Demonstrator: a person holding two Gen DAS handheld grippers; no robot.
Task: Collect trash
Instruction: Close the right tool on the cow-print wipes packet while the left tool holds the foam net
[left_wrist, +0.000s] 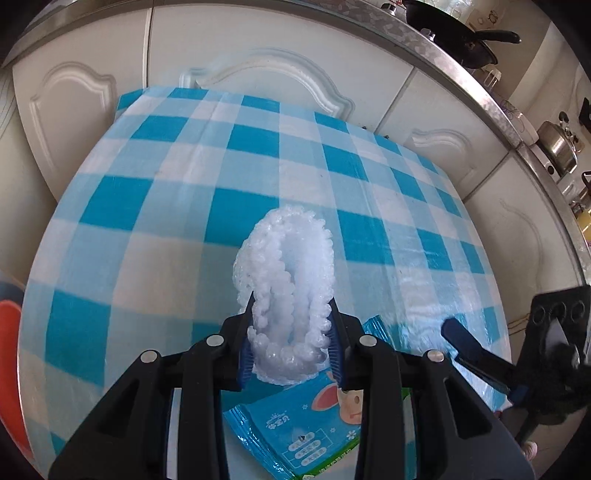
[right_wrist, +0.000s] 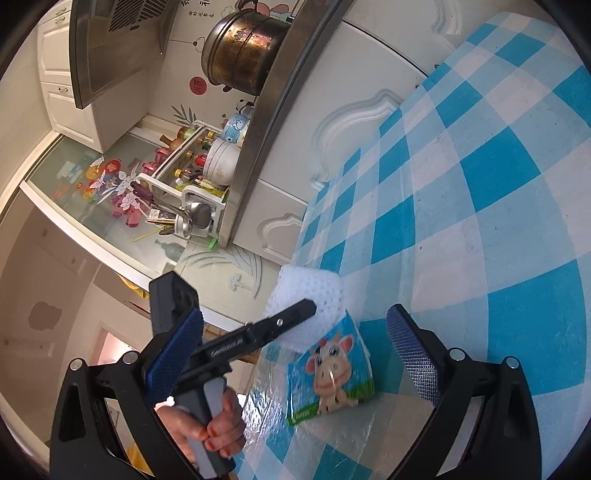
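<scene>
Left tool (left_wrist: 291, 332) is pinching the white foam net (left_wrist: 286, 280) above the table (left_wrist: 147, 206), with the right tool (right_wrist: 295, 354) gaping empty at three o'clock, so binning it probably comes next.

Your tabletop (left_wrist: 155, 221) wears a checked cloth of bright blue, pale blue and white squares. The foam net (left_wrist: 286, 280) you see is white (faintly translucent at its bubbled edges). The packet (left_wrist: 306, 432) beneath is light blue with a green lower band and a cartoon cow in white and pink. Your left gripper (left_wrist: 291, 354) and right gripper (right_wrist: 299, 362) are black with dark blue ribbed pads (right_wrist: 412, 354). The cabinet doors (left_wrist: 92, 110) are cream-white.
</scene>
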